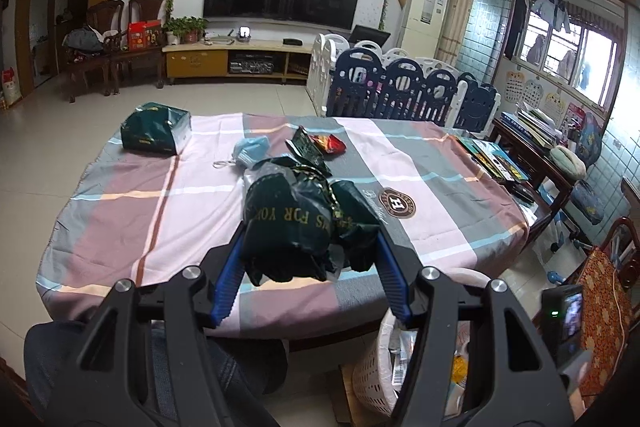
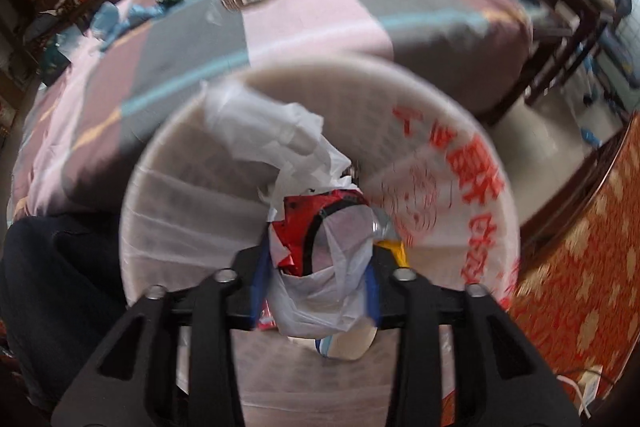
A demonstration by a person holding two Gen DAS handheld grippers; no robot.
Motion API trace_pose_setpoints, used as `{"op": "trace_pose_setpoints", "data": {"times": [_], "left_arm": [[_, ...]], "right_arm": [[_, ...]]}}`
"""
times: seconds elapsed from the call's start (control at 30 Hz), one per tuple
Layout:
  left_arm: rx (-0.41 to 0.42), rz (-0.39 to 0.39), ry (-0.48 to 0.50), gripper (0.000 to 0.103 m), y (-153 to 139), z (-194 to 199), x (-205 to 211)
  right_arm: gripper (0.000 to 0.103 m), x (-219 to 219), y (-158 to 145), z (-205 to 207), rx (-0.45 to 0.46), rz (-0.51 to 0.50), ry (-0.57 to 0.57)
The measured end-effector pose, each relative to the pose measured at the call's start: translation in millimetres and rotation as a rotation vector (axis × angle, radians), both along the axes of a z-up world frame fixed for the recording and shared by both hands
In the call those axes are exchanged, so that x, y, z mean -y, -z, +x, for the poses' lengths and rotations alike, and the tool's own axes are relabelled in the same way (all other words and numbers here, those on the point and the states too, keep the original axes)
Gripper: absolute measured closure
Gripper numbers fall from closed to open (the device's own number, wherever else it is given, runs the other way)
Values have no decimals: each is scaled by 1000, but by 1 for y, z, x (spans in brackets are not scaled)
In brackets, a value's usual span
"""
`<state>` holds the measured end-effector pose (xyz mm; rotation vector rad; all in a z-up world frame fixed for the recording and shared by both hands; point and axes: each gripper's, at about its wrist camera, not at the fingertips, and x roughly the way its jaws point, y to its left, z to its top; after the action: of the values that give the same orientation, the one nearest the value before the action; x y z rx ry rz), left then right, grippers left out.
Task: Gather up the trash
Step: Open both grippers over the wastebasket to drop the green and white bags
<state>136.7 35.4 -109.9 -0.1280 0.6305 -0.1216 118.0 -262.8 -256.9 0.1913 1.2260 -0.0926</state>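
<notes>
My left gripper (image 1: 311, 229) is shut on a crumpled dark green plastic bag (image 1: 288, 211) with gold lettering, held above the near part of the table (image 1: 160, 211). A blue face mask (image 1: 250, 151), a green wrapper (image 1: 306, 147) and a red snack wrapper (image 1: 330, 143) lie further back on the checked cloth. My right gripper (image 2: 318, 251) points down into the white lined bin (image 2: 168, 131). A white plastic bag with red wrapping inside (image 2: 340, 291) sits loosely between its fingers. The view is blurred. The bin (image 1: 372, 367) stands on the floor beside the table's near right corner.
A dark green gift bag (image 1: 154, 133) stands at the table's far left. Books (image 1: 492, 157) lie along the right edge. A person's dark trouser leg (image 1: 224, 367) is below the table edge. A chair with an orange patterned cushion (image 1: 600, 287) stands to the right.
</notes>
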Motion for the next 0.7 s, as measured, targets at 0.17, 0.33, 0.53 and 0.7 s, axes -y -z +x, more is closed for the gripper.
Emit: {"op": "trace_pose_setpoints", "data": {"times": [0.17,0.33,0.53,0.7], "left_arm": [[-106,-62,32,42,22,16,1],[-226,-149,193,42,51,32,23],[-353,-174,498,34,85,34,90],[-457,-146,678,12,114,27,133]], "right_arm": [[30,23,-18,-6,72,57,88],[18,67,-67,-22,276,98,261],[18,102,-72,-38,316,132,391],[18,100,-63,-31,282,128,392]]}}
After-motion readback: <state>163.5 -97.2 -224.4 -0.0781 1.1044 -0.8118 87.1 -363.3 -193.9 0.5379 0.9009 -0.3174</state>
